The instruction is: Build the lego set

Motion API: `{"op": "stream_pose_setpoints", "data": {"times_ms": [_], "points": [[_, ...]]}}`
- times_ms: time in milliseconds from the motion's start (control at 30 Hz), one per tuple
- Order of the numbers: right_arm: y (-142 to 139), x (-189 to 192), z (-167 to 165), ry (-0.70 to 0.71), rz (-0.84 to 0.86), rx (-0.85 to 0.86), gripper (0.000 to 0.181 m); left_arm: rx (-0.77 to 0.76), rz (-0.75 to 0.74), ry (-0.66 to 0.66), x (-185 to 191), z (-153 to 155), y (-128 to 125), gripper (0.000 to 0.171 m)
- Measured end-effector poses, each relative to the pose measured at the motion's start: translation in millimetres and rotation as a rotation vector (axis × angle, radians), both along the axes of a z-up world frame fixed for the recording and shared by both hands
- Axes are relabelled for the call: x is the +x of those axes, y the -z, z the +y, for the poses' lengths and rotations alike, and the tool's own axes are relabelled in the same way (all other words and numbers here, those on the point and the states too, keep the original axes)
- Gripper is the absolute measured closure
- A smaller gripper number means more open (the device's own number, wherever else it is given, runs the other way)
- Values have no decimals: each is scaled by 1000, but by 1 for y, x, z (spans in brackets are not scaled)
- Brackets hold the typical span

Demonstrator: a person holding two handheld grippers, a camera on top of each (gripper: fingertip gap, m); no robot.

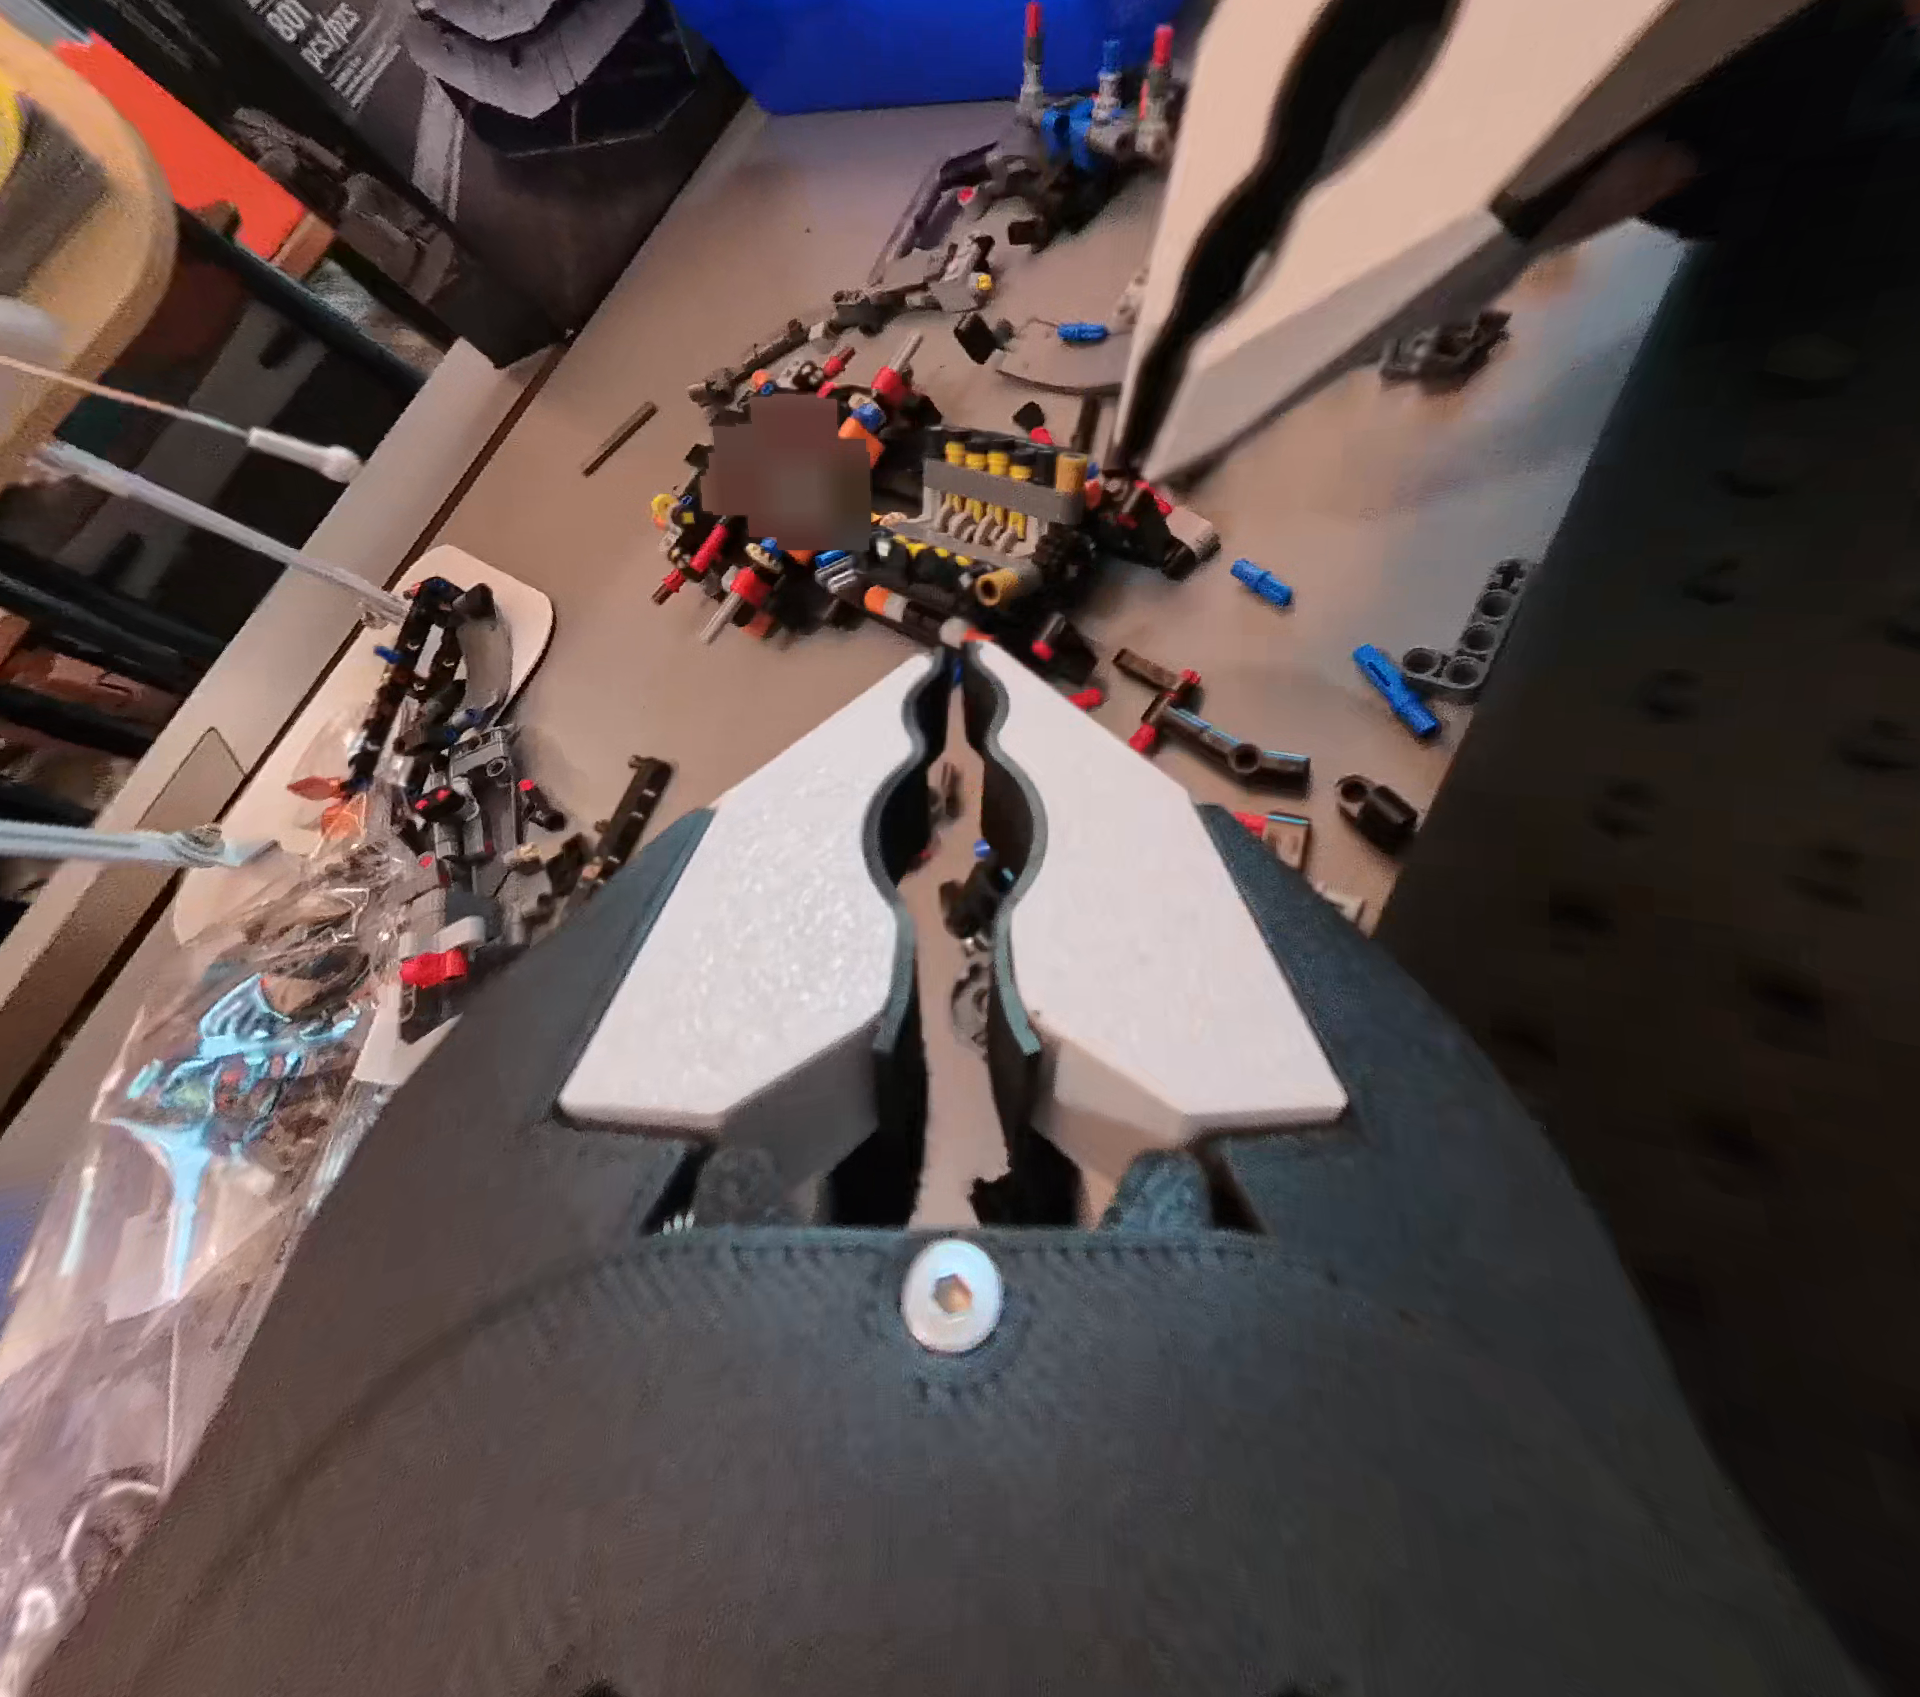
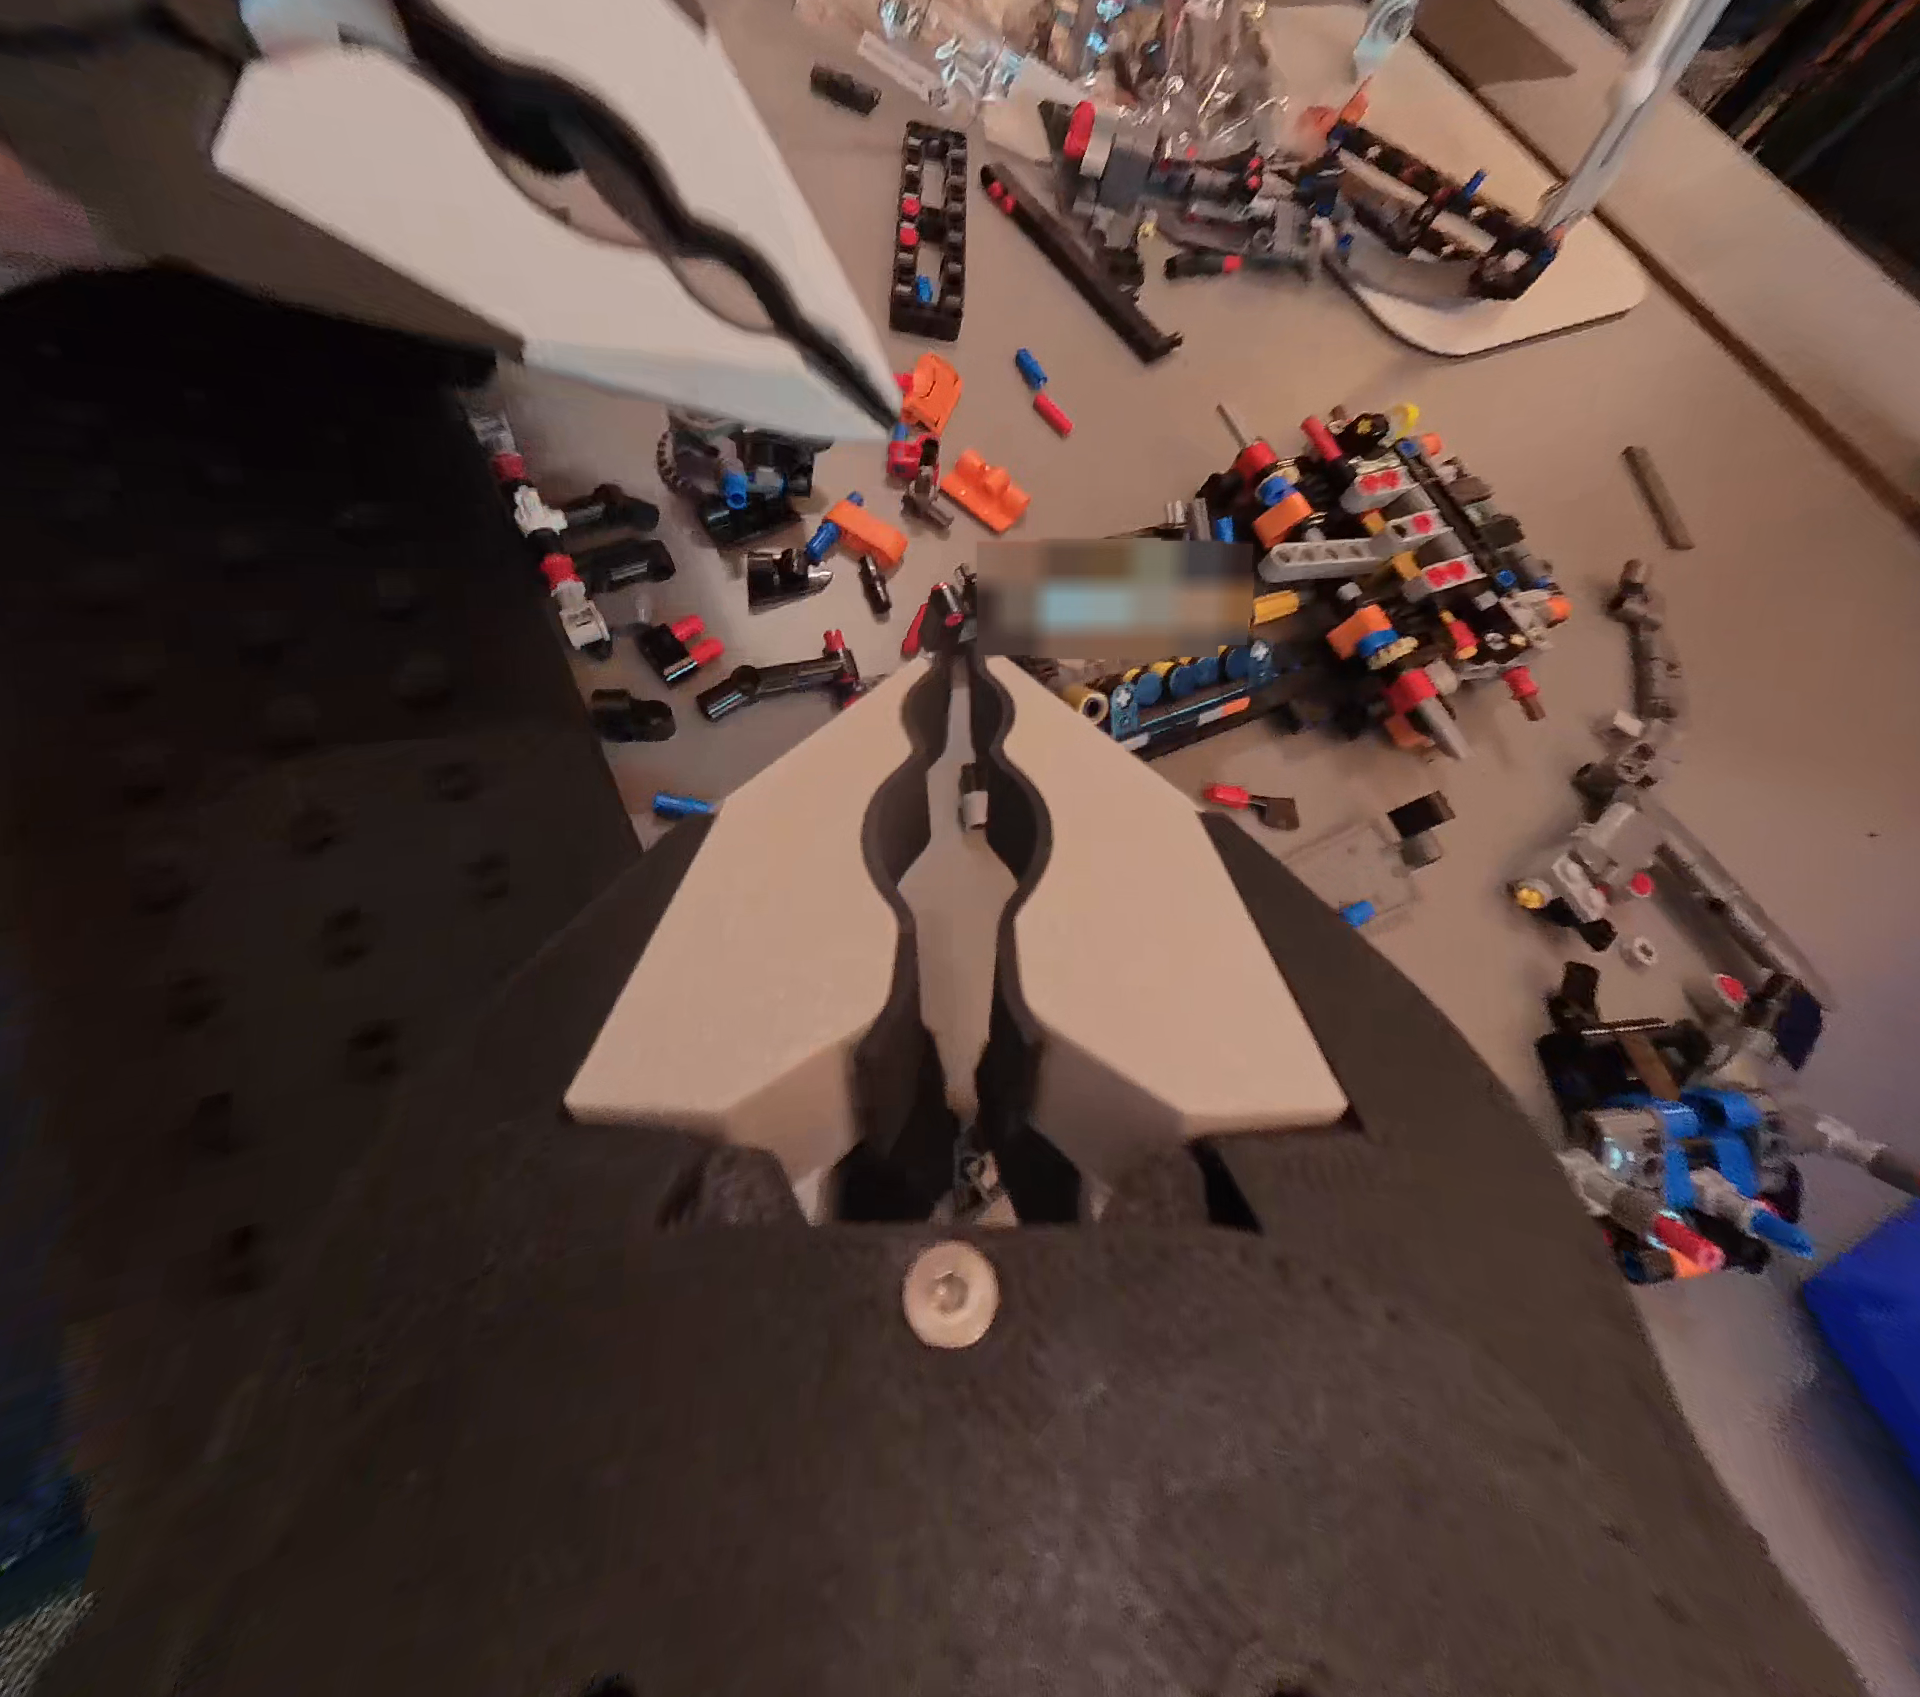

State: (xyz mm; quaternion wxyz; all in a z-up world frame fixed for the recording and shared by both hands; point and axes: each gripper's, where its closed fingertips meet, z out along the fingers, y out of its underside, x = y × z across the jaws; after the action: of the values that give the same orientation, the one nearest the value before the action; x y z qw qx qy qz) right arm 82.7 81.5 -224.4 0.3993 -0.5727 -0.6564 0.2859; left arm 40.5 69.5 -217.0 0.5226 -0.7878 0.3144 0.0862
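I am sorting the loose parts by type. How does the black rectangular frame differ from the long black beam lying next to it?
The black rectangular frame is a closed, open-centred rectangle, while the long black beam is one narrow straight bar. The frame carries red and blue pins along its holes; the beam shows a red pin only at its far end. The frame lies nearly straight away from the right wrist camera; the beam runs diagonally. Both are black and lie flat on the table.
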Motion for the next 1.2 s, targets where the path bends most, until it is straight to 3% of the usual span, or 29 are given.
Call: {"op": "stream_pose_setpoints", "data": {"times_ms": [133, 267, 333, 500, 633, 933, 1200], "points": [[3, -1, -1, -11, -12, 5, 174, -82, -63, -18, -28, -10, 8, 155], [6, -1, 1, -8, -25, 1, 172, -169, -102, 63, -33, -27, 17, 142], [8, -2, 0, -16, -35, -3, 172, -190, -113, 113, -27, -31, 19, 142], [14, -2, -3, -31, -66, 12, 172, -291, 19, 71, -26, -26, 46, 140], [17, -3, -7, -49, -85, 34, 172, -349, 10, 61, -21, -22, 55, 144], [22, -13, -17, -80, -106, 27, 167, -289, 105, 88, -9, -17, 54, 148], [22, -22, -24, -88, -109, 38, 159, -88, 206, 160, 14, -17, 29, 148]]}}
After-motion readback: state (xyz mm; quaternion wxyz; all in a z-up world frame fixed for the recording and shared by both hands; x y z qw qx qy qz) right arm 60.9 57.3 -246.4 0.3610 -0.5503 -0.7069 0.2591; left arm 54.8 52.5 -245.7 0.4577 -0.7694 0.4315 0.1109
